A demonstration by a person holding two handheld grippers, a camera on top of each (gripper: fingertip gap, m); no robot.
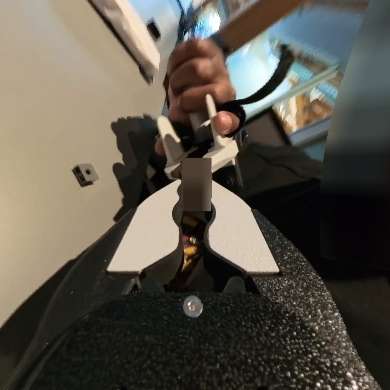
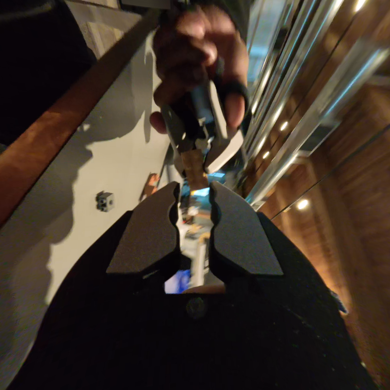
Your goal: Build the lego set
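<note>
while both grippers are raised off the worktop (image 2: 118,160) and point at each other, a brown lego piece (image 2: 193,168) is held between them. left gripper (image 1: 195,190): in its own view a mosaic patch covers the tips, so the hold cannot be read there; in the right wrist view its pale jaws look clamped on the brown piece's far end. right gripper (image 2: 194,185): jaws stand slightly apart, with the near end of the brown piece at or just inside the gap; contact cannot be told through the motion blur. a hand (image 1: 200,84) wraps the right gripper's handle, and another hand (image 2: 200,59) grips the left.

a small grey lego block (image 1: 85,174) lies alone on the pale worktop, well apart from both grippers.

risks, as judgement:
- handover in mid-air: if the left jaws let go before the right ones seat, the piece probably drops to the worktop or off its edge.
- blur suggests quick movement; a misaligned close could twist or flick the piece out.

containers: none visible in either view.
</note>
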